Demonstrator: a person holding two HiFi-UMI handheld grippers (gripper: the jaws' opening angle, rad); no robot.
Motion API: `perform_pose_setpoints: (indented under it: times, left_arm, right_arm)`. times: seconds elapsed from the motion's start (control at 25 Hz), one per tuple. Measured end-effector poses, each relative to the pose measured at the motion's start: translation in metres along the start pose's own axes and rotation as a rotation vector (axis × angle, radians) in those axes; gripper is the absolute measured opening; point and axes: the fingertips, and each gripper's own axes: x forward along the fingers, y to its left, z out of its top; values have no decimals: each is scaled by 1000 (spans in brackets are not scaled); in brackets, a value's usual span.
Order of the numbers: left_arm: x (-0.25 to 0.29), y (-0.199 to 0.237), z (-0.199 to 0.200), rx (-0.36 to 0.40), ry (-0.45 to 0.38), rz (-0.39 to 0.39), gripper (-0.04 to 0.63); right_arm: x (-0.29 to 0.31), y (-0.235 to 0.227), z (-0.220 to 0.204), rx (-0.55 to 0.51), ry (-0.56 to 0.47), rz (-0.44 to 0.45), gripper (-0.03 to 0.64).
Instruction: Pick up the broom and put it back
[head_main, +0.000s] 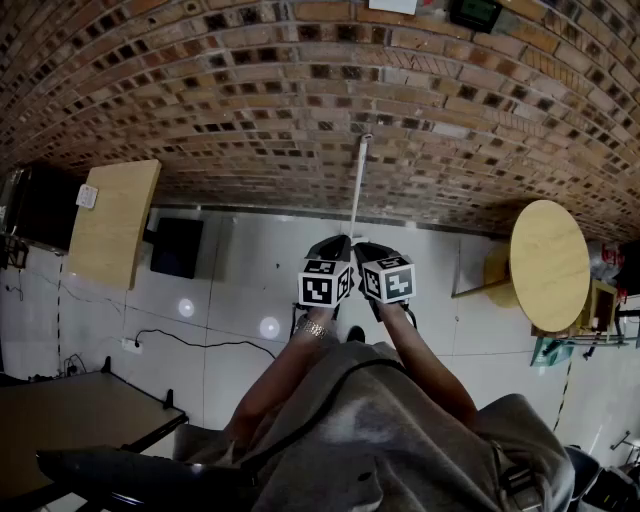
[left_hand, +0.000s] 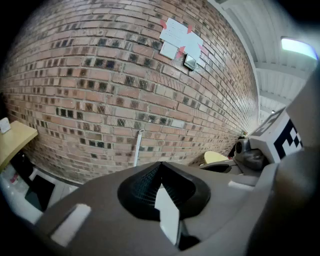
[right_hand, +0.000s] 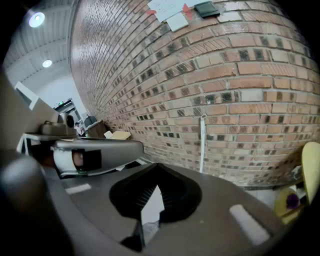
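Observation:
The broom's pale thin handle (head_main: 358, 185) leans upright against the brick wall, straight ahead of both grippers; its lower end is hidden behind them. The same handle shows in the left gripper view (left_hand: 137, 147) and the right gripper view (right_hand: 202, 142), well beyond the jaws. My left gripper (head_main: 330, 246) and right gripper (head_main: 372, 250) are held side by side, close together, pointing at the wall's foot. The left gripper (left_hand: 160, 165) is shut with nothing in it. The right gripper (right_hand: 157, 167) is shut and empty too.
A rectangular wooden table (head_main: 112, 220) and a black box (head_main: 177, 247) stand at the left by the wall. A round wooden table (head_main: 550, 262) stands at the right. A cable (head_main: 190, 343) lies on the pale floor. A dark table (head_main: 70, 420) is near left.

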Motion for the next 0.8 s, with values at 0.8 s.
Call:
perform_pose_setpoints:
  times: [0.8]
  left_arm:
    - [142,114,162,49,18,-84,0]
  right_arm:
    - [239,-209,124,-21,164,-240,207]
